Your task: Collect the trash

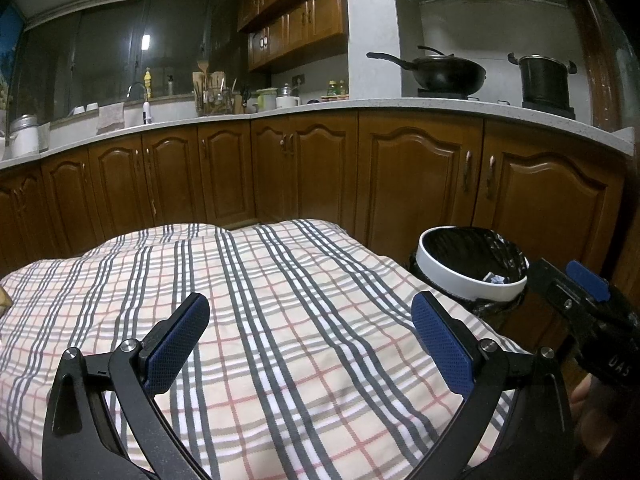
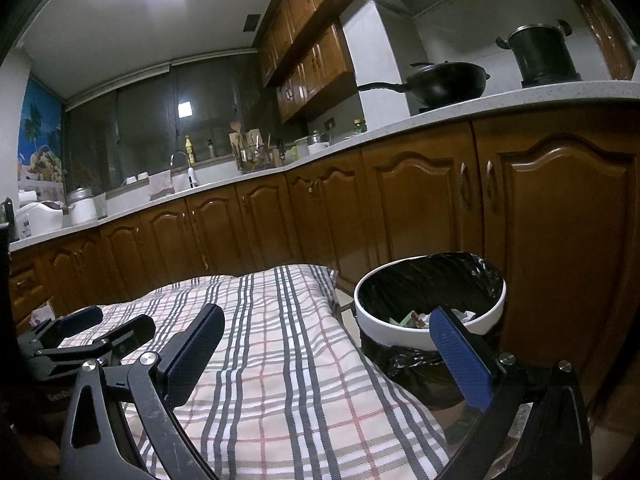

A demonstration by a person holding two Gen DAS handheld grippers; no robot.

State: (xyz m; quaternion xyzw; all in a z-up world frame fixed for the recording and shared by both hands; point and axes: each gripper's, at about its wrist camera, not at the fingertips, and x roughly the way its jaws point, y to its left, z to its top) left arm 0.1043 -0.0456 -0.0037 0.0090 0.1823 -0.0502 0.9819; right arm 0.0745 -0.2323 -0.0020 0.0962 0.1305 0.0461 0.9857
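Trash (image 2: 416, 317) is already lying in the bin (image 2: 430, 338), which sits just ahead and to the right of your right tool (image 2: 324, 354). You can see crumpled bits of paper down in the black bag (image 2: 420, 280). From the left tool (image 1: 310, 338) the bin is ahead and off to the right, past the edge of the checked cloth (image 1: 280, 300).

Both tools are spread wide and hold nothing. The left one hangs over the cloth. The right one hangs over the cloth's right edge, with its right finger in front of the bin's white rim.

No loose trash shows on the cloth in front of either tool. There is a small tan thing at the far left edge of the left view, but it is too cut off to tell what it is. So you might hunt in the wrong spot and grab cloth instead.

Here is what could go wrong. The cloth is soft and puffy, so if you push down and squeeze, you may pinch a fold and drag it. The right tool is close to the bin, so a quick swing could bump the rim and tip the bin over. The two tools are also near each other, so they could knock together if you cross them.
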